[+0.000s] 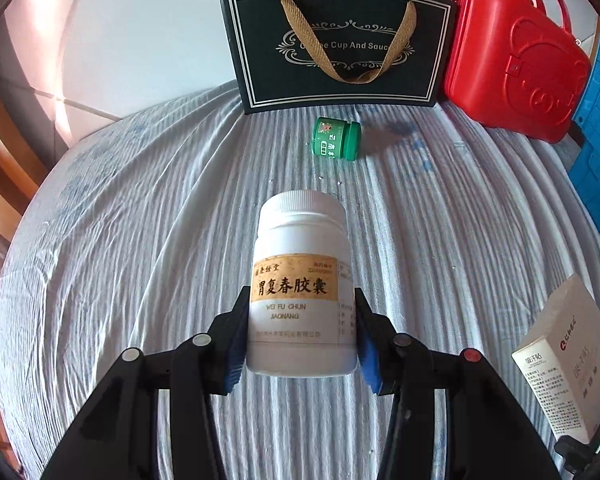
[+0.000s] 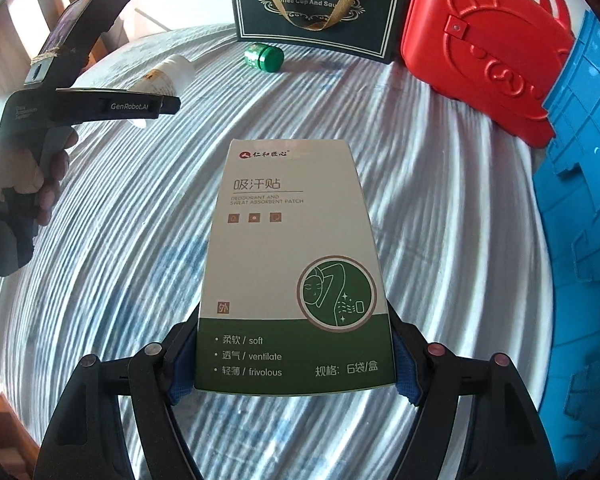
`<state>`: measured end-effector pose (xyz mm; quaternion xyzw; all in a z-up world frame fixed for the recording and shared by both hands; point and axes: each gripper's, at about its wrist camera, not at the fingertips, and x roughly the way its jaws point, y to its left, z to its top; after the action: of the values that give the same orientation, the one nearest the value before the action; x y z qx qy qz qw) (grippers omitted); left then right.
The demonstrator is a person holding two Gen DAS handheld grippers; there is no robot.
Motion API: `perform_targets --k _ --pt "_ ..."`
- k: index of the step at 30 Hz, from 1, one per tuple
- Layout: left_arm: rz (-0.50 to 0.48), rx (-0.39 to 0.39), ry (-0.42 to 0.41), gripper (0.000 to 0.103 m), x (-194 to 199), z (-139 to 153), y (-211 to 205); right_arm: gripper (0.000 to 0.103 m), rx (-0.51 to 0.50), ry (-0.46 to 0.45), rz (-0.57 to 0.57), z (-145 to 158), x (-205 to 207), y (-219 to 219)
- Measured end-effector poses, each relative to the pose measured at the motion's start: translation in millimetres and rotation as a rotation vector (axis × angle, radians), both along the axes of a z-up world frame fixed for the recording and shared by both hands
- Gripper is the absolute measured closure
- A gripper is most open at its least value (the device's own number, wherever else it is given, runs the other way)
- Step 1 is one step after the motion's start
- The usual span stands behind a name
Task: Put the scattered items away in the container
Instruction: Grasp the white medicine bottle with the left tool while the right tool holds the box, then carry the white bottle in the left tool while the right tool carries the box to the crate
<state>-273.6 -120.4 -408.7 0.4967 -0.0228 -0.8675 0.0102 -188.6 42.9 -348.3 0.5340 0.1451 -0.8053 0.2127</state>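
The left gripper point(image 1: 302, 340) is matte black plastic: two angled fingers point(image 1: 228, 344) lined with ribbed blue pads, linkage arms pinned by round rivets, white on one side, dark and red on the other. The right gripper point(image 2: 296, 364) is built alike, with blue pads and reddish-brown rivets. Seen from the right wrist view, the left gripper's body bears white "GenRobot.AI" lettering, twine wound about its upper part, and a bare hand point(image 2: 24, 184) on the pistol-style handle.

both wrist views look steeply down, sharing the green jar point(image 1: 336, 138).
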Motion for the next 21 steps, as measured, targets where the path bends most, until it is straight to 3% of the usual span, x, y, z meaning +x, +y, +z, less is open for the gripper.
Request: perform_targets --k 11,21 --pt "0.037 -0.012 0.027 0.058 49.3 40.6 -0.6 0.027 -0.035 0.042 0.003 29.2 5.9 3.3" --pt "0.105 -0.004 0.066 0.058 94.4 89.4 -8.7 0.027 -0.066 0.089 0.029 78.9 27.2 5.7"
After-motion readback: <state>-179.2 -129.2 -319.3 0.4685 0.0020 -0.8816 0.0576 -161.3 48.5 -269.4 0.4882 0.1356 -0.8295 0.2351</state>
